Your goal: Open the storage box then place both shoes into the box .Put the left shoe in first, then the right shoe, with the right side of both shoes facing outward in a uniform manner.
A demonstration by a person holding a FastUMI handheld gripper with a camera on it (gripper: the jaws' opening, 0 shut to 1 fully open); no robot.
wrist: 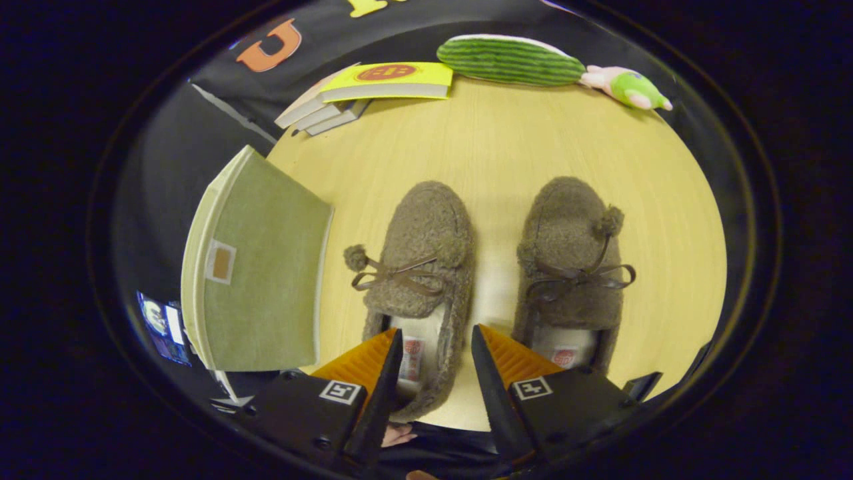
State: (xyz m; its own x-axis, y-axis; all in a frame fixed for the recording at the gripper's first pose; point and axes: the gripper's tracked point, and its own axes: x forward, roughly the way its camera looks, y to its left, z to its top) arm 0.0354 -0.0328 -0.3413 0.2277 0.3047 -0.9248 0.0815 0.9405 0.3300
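The gripper [436,360] hovers with fingers spread apart over the heel of the left shoe [420,280], mid-frame on the tabletop [493,140]; the right shoe [573,267] sits beside it, the green storage box [260,267] at left.

My camera rides on my tool [436,373], looking forward and steeply down along its spread fingers from above the near edge of the surface [500,147], close over it, toward the far edge.
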